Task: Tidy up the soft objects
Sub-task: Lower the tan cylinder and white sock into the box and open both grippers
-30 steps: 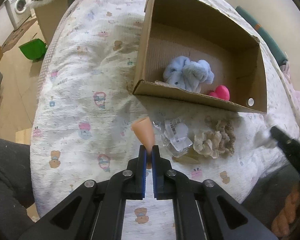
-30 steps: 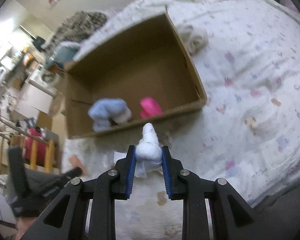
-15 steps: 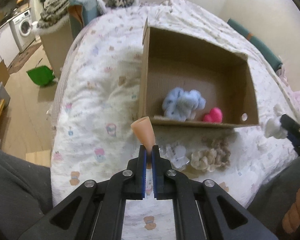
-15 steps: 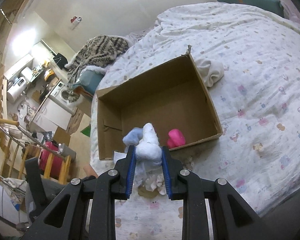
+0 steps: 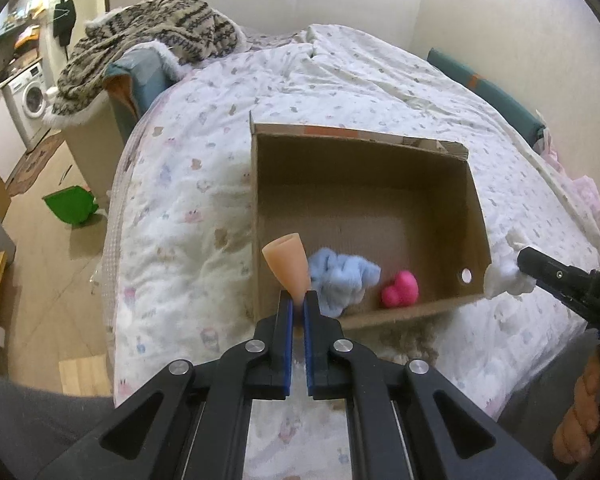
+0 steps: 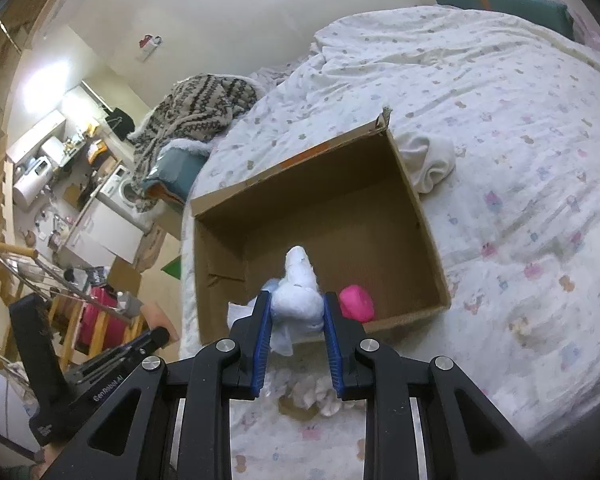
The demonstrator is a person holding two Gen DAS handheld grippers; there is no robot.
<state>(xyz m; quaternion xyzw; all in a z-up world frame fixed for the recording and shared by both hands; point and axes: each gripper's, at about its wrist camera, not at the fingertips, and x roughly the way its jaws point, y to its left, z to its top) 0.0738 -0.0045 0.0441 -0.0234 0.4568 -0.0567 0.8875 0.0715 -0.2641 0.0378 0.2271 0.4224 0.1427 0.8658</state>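
Observation:
An open cardboard box (image 5: pixel 364 200) (image 6: pixel 320 208) lies on the bed. Inside it sit a light blue plush (image 5: pixel 342 276) and a pink soft toy (image 5: pixel 400 289) (image 6: pixel 356 303). My left gripper (image 5: pixel 299 300) is shut on the narrow end of a peach cone-shaped soft piece (image 5: pixel 287 266), held above the box's near left corner. My right gripper (image 6: pixel 296 308) is shut on a white soft toy (image 6: pixel 298 296) over the box's near wall; in the left wrist view that white soft toy (image 5: pixel 500 278) and the right gripper show beside the box's right corner.
Fluffy beige scrunchies (image 6: pixel 316 394) lie on the quilt (image 5: pixel 188 216) in front of the box, under my grippers. A cream cloth (image 6: pixel 428 158) lies behind the box. A patterned blanket (image 5: pixel 148 36) covers a chair beyond the bed. A green dustpan (image 5: pixel 70 204) lies on the floor at left.
Both grippers have risen with their objects and now look down into the box from higher up. The scrunchies and packet have slipped below the left gripper's view.

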